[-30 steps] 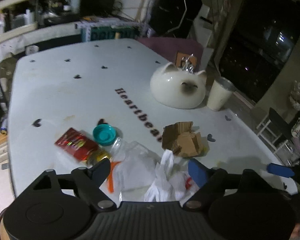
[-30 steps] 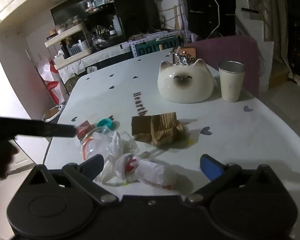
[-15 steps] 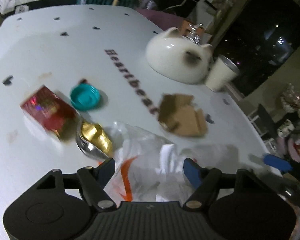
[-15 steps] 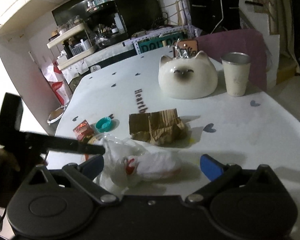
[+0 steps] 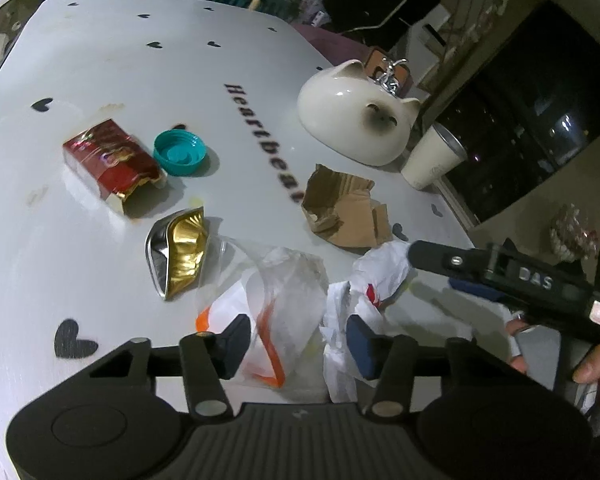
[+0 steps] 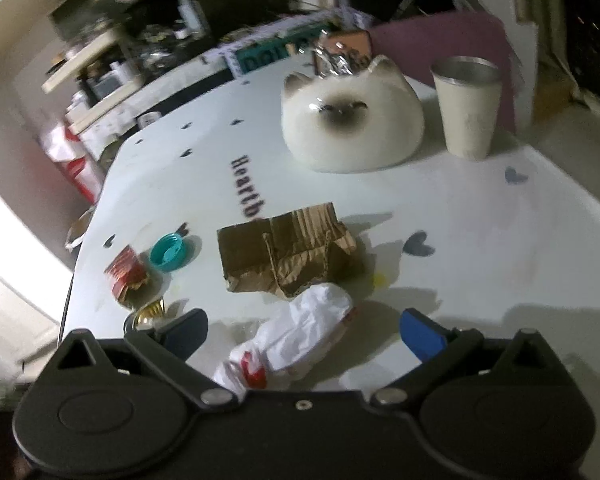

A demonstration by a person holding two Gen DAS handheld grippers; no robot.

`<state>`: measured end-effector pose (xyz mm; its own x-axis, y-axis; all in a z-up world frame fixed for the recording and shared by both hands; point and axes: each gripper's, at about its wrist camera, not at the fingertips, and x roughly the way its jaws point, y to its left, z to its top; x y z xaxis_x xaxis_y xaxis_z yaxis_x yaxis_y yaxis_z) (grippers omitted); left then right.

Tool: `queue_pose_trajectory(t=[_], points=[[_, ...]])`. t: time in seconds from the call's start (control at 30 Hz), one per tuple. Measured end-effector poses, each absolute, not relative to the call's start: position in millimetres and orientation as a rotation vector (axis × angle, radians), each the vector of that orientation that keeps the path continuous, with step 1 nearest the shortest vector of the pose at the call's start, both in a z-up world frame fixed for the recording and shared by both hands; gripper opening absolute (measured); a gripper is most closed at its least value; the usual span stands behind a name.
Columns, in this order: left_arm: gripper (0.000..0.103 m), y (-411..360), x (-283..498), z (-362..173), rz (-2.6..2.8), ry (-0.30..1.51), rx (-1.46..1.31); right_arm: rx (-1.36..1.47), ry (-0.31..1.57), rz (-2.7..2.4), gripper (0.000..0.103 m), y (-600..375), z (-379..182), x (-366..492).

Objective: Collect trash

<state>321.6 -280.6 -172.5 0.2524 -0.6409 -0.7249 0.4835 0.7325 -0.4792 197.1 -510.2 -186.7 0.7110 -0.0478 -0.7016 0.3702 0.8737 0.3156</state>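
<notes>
Because both of my tongs are low over the near edge of the white table (image 5: 100,60), what matters most is how the trash lies in front of each one. My left gripper (image 5: 296,340) has its jaws spread apart and holds nothing; the clear plastic bag (image 5: 276,288) with orange stripes lies directly between its fingers and a little ahead, flat on the table. My right gripper (image 6: 304,330) is also spread wide and holds nothing. Between its fingers lies the crumpled white plastic bag (image 6: 304,332), a long bundle. Its long axis runs diagonally in the right wrist view, from low left near my left finger up to the right toward the torn cardboard piece (image 6: 288,252), which it seems to touch at the far end.

In the left wrist view the same white bundle (image 5: 376,276) sits just beside the clear bag, on its right, and one finger of my right tool reaches to its far side. So the right hand is nearer to the white bag, and the left hand is nearer to the clear one.

Further to the left, well apart from the bags, are the crushed gold can (image 5: 178,252), the red wrapper (image 5: 108,160) and the teal cap (image 5: 180,152). I judge that these are more natural for the left hand later.

I think the right jaws should close across the short side of the white bundle, not along it.
</notes>
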Motion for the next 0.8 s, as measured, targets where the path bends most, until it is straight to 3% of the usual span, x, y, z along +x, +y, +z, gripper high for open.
queue_pose_trajectory(t=[0.13,0.2,0.4,0.57,0.67,0.8], points=[[0.041,-275.4,317.3,-176.8,-0.74,1.09,-0.2,0.457,0.804,-0.223,0.103,-486.9,-198.7,199.2],[0.031,-273.4,315.2,-180.4,-0.723,1.107,-0.203,0.431,0.841,-0.222,0.102,-475.4,-207.2,195.6],[0.016,-274.6,312.1,-188.4,-0.706,1.136,-0.19,0.435,0.96,-0.202,0.059,-470.1,-229.3,168.6],[0.013,-278.5,306.1,-188.9,-0.714,1.156,-0.18,0.448,0.975,-0.155,0.025,-479.9,-229.1,138.4],[0.011,-278.3,300.2,-187.2,-0.717,1.159,-0.167,0.422,0.986,-0.139,0.018,-480.2,-224.1,121.5],[0.011,-269.8,289.6,-185.5,-0.71,1.176,-0.151,0.396,1.014,-0.115,0.018,-478.2,-217.7,96.0]])
